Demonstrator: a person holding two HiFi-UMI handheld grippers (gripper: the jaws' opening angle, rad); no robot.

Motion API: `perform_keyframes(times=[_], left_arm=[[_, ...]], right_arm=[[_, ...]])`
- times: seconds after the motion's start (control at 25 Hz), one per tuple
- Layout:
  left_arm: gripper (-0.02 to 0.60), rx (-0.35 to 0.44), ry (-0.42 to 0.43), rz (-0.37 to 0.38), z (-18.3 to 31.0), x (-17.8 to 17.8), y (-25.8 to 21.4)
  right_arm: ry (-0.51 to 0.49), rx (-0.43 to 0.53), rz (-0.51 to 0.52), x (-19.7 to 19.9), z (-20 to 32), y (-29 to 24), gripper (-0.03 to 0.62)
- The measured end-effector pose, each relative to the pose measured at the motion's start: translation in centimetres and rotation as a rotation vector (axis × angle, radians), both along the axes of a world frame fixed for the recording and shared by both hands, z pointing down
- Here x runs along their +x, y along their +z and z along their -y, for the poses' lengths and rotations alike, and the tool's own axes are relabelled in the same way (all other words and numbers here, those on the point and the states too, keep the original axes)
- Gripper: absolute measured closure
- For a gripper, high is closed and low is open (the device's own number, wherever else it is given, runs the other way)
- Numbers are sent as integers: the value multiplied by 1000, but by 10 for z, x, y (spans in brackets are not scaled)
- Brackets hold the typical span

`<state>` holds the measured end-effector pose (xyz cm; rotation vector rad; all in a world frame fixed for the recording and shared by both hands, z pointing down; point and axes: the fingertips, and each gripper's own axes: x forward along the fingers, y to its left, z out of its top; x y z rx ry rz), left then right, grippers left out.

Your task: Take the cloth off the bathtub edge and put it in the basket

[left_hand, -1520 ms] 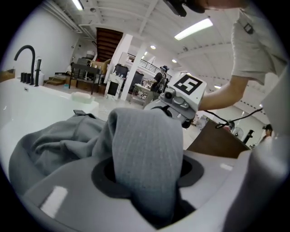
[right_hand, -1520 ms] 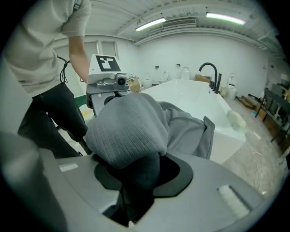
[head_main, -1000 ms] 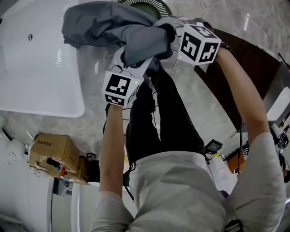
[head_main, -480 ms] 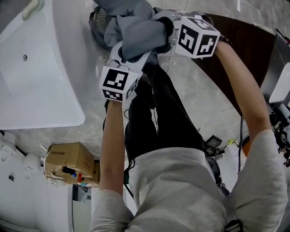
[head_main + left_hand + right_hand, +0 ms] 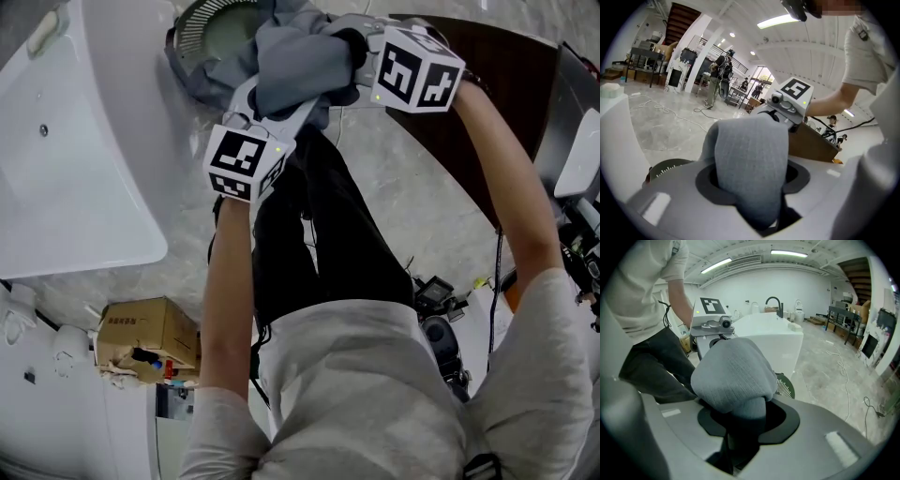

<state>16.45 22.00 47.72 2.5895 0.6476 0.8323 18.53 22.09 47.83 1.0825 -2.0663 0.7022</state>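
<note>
A grey cloth (image 5: 286, 61) hangs bunched between both grippers, clear of the white bathtub (image 5: 66, 169) at the left. My left gripper (image 5: 267, 103) is shut on one fold of it; the grey knit (image 5: 750, 173) fills its jaws. My right gripper (image 5: 345, 58) is shut on another fold (image 5: 736, 380), which bulges out of its jaws. The dark round basket (image 5: 208, 33) with slatted sides stands on the floor beside the tub's end. Part of the cloth droops over the basket's right rim. The fingertips of both grippers are hidden in the cloth.
A dark wooden counter (image 5: 511, 103) runs along the right. A cardboard box (image 5: 145, 333) sits on the floor at lower left, by white fixtures. The person's legs (image 5: 319, 234) stand right under the grippers. Cables lie on the marble floor (image 5: 834, 376).
Both grippers have carried the cloth away from over the bathtub edge toward the basket, which has come fully into view beneath the cloth's left end.
</note>
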Motion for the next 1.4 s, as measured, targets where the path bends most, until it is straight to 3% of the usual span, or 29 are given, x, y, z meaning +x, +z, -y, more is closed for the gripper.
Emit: perform_keyframes(times=[0.36, 0.6, 0.84, 1.08, 1.4], left_arm=[[314, 60, -16, 7, 24, -14, 16], [321, 77, -126, 35, 76, -22, 45], [327, 119, -222, 52, 120, -26, 61], [328, 105, -317, 107, 153, -35, 87], [328, 110, -360, 132, 161, -42, 100]], right_arm=[[79, 36, 11, -12, 22, 16, 480], [347, 61, 98, -12, 64, 42, 480], [457, 106, 119, -12, 103, 58, 480], [446, 95, 159, -18, 135, 86, 480], [409, 101, 149, -22, 145, 104, 479]])
